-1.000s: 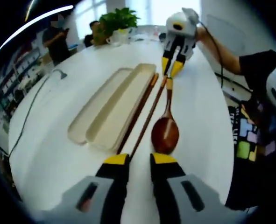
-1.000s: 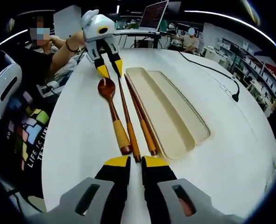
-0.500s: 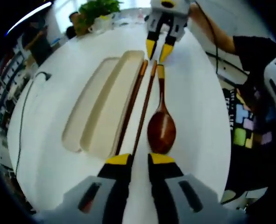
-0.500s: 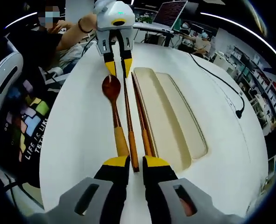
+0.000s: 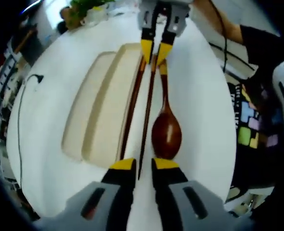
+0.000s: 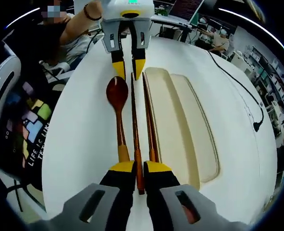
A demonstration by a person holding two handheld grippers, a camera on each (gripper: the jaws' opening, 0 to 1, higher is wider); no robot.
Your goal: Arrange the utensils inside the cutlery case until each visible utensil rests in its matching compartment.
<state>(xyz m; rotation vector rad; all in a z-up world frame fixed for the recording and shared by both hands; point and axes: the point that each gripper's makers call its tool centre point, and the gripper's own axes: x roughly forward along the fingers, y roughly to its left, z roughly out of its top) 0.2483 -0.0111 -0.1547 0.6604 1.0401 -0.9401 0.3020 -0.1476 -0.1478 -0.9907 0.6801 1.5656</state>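
Note:
A brown wooden spoon [image 5: 166,134] [image 6: 117,94] and two brown chopsticks lie side by side on the white table, next to a beige cutlery case [image 5: 110,106] [image 6: 168,125] with its lid [image 6: 199,125] alongside. The middle chopstick [image 5: 148,110] [image 6: 134,120] runs between both grippers. My left gripper [image 5: 142,164] [image 6: 128,69] is open and straddles its thin tip. Open too, my right gripper [image 6: 139,167] [image 5: 155,49] straddles its thick, orange-banded end. The other chopstick [image 5: 131,106] [image 6: 149,120] lies against the case wall. The case holds nothing.
The round white table [image 5: 199,96] ends close on the spoon side, where a person in a black printed shirt [image 5: 257,96] sits. A black cable [image 6: 238,82] [image 5: 24,96] trails across the table beyond the lid. A potted plant [image 5: 84,7] stands at the far edge.
Both grippers have closed in on each other along the utensils. Each now has an end of the middle chopstick between its jaws. The utensils and case lie as before.

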